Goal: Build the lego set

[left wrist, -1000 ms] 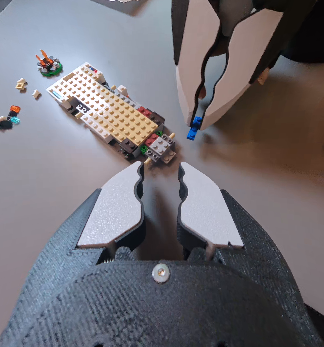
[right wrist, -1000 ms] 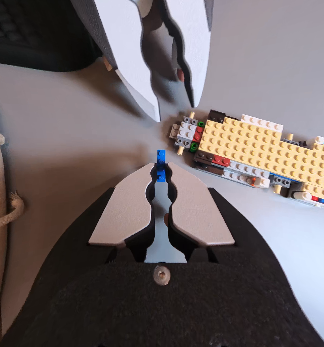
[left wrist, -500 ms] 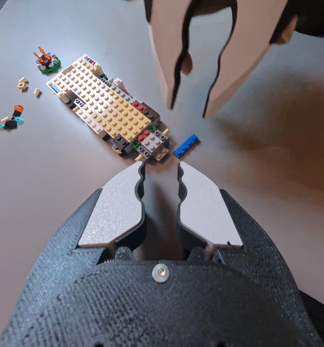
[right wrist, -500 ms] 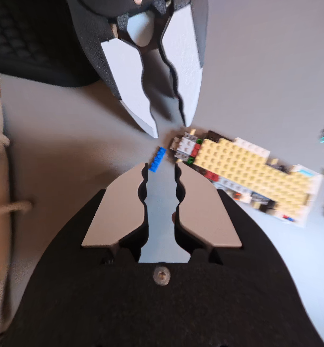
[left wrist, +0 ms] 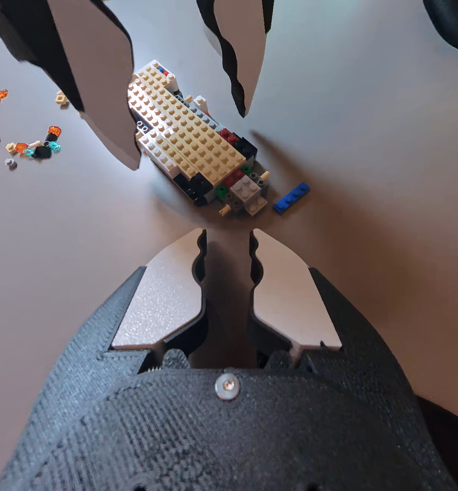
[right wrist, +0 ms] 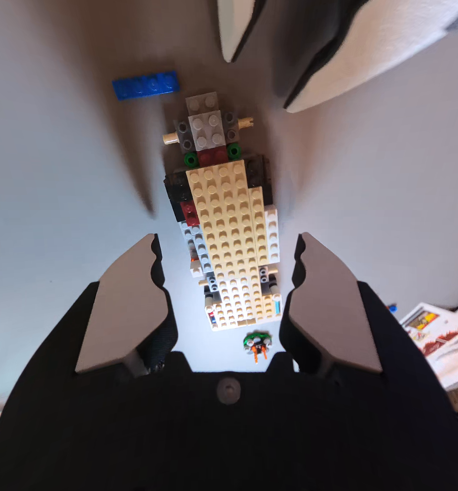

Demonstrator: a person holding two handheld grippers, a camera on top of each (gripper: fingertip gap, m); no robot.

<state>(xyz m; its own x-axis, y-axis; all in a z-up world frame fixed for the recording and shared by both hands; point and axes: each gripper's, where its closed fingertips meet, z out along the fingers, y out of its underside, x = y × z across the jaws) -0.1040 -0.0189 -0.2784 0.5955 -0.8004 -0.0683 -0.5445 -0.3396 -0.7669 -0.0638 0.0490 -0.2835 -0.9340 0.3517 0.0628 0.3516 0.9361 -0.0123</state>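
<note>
left gripper point(left wrist: 228, 232) jaws part-open, bare | right gripper point(right wrist: 228, 237) jaws wide, bare, over brick model point(right wrist: 230, 225) | blue plate point(left wrist: 291, 198) beside

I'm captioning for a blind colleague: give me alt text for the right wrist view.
The open right gripper hangs empty above a long tan brick model on a grey table. A blue plate lies beside the model's far end.

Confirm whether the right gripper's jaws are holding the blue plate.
No: the blue plate lies flat on the table, while the right gripper hangs wide open above the tan brick model.
</note>
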